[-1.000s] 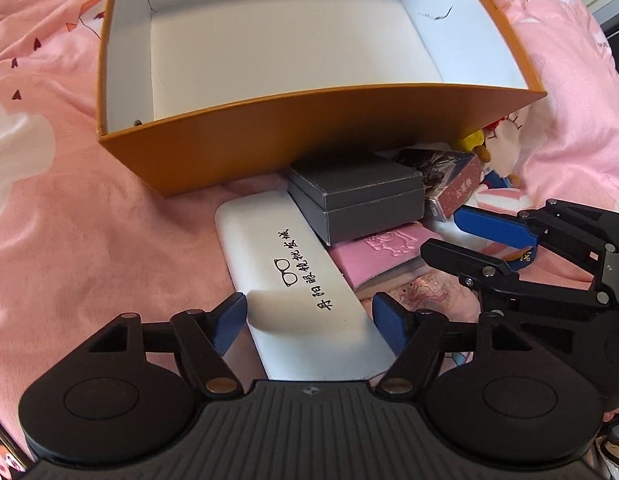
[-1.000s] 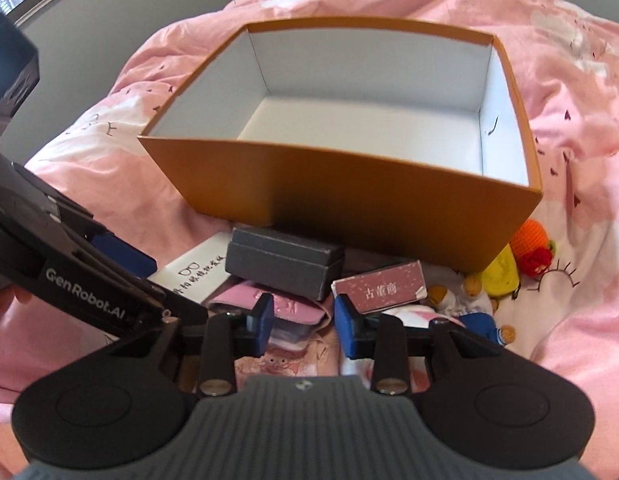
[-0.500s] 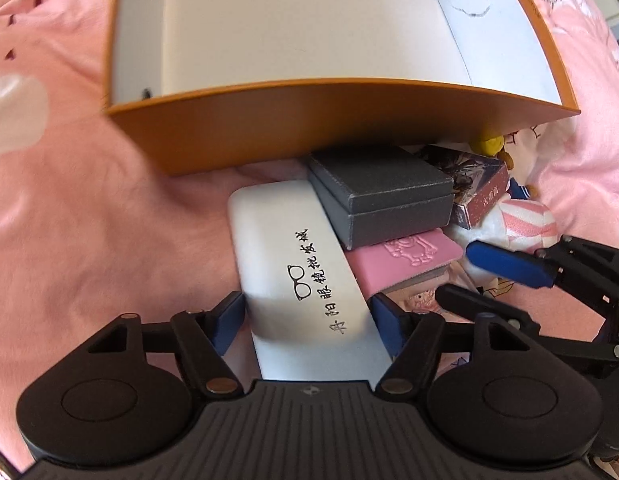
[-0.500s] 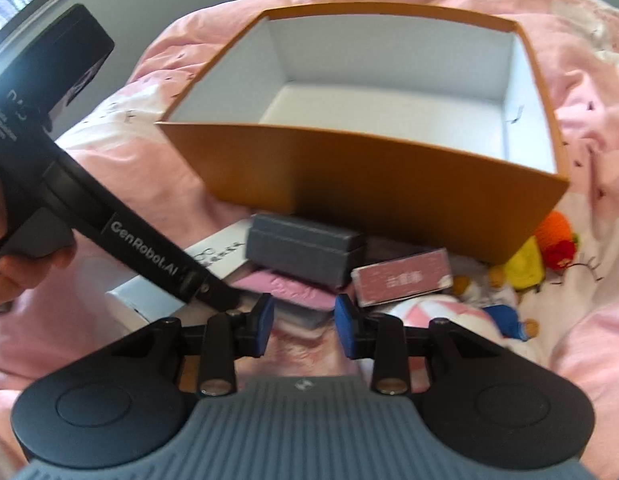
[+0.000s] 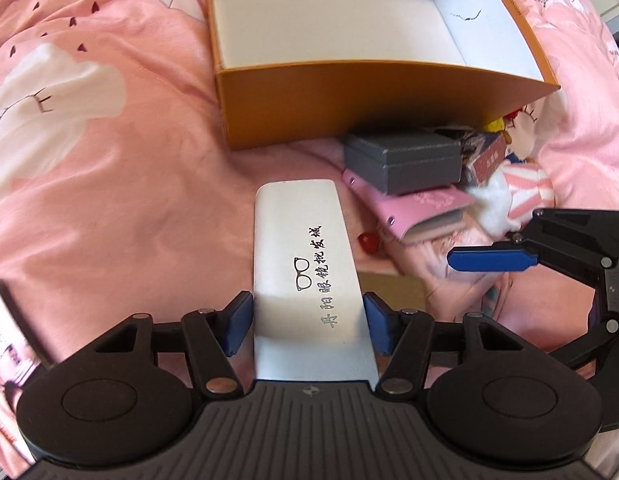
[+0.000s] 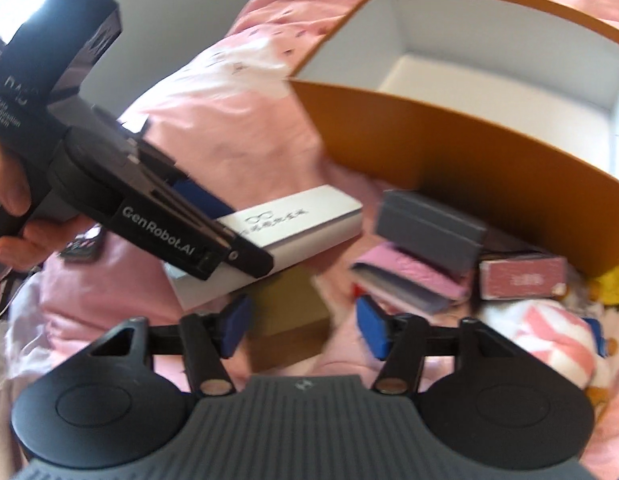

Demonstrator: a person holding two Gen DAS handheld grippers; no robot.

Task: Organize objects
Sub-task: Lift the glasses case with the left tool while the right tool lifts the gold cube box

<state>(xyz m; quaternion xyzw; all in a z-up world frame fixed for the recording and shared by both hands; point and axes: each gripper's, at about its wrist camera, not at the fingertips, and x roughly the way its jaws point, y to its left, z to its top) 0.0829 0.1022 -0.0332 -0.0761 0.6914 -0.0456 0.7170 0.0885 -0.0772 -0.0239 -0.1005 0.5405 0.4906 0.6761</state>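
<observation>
My left gripper (image 5: 307, 326) is shut on a white glasses case (image 5: 305, 276) with black lettering and holds it lifted off the pink bedding; the case also shows in the right wrist view (image 6: 285, 228). An open orange box (image 5: 349, 100) with a white inside stands beyond it, also in the right wrist view (image 6: 489, 176). My right gripper (image 6: 305, 328) is open and empty above a flat tan box (image 6: 289, 316). A grey box (image 5: 405, 158) lies on a pink wallet (image 5: 413, 208).
A dark red card box (image 6: 523, 280), a pink-and-white striped plush (image 6: 549, 336) and a yellow toy (image 6: 613, 284) lie right of the pile. A small red heart (image 5: 369, 242) lies on the bedding. A phone (image 5: 5, 340) lies at the far left.
My left gripper has lifted the glasses case and carried it left, away from the pile. My right gripper has opened wider and swung left, uncovering the tan box.
</observation>
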